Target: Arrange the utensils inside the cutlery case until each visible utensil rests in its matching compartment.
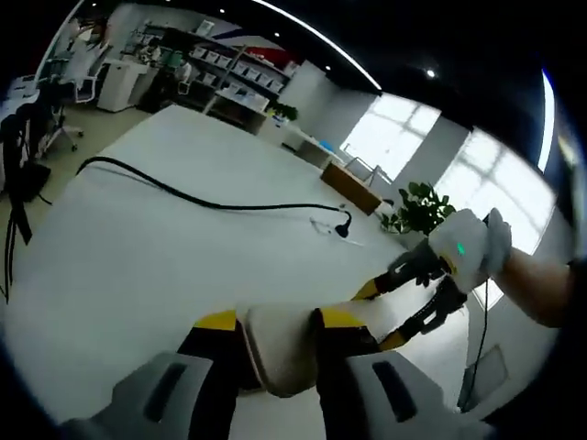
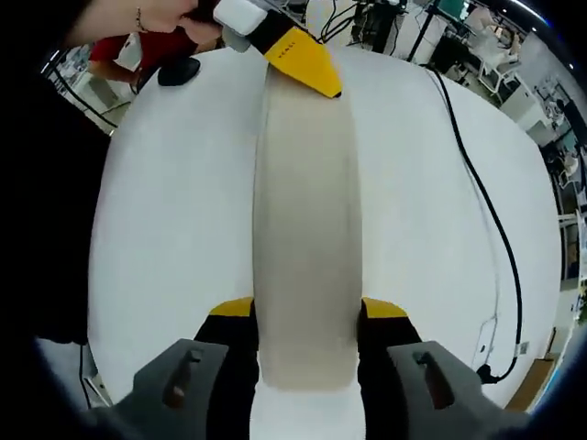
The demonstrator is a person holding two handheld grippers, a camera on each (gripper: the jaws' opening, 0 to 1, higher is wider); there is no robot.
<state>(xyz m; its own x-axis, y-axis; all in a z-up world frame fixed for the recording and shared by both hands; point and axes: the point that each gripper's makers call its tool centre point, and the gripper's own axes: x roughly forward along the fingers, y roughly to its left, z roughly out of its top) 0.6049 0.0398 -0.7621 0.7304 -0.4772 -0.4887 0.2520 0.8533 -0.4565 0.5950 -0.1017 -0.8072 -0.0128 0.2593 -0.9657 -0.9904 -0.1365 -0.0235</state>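
I am clamping both ends of the long beige cutlery case [image 2: 305, 238]: my right gripper [image 2: 305, 316] is grasping the near end and my left gripper [image 1: 280, 332] the far one, its long axis running straight between them above the white table [image 2: 174, 229], probably lifted clear.

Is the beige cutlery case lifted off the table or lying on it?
Lifted: the left gripper and right gripper each clamp one end of the cutlery case above the white table.
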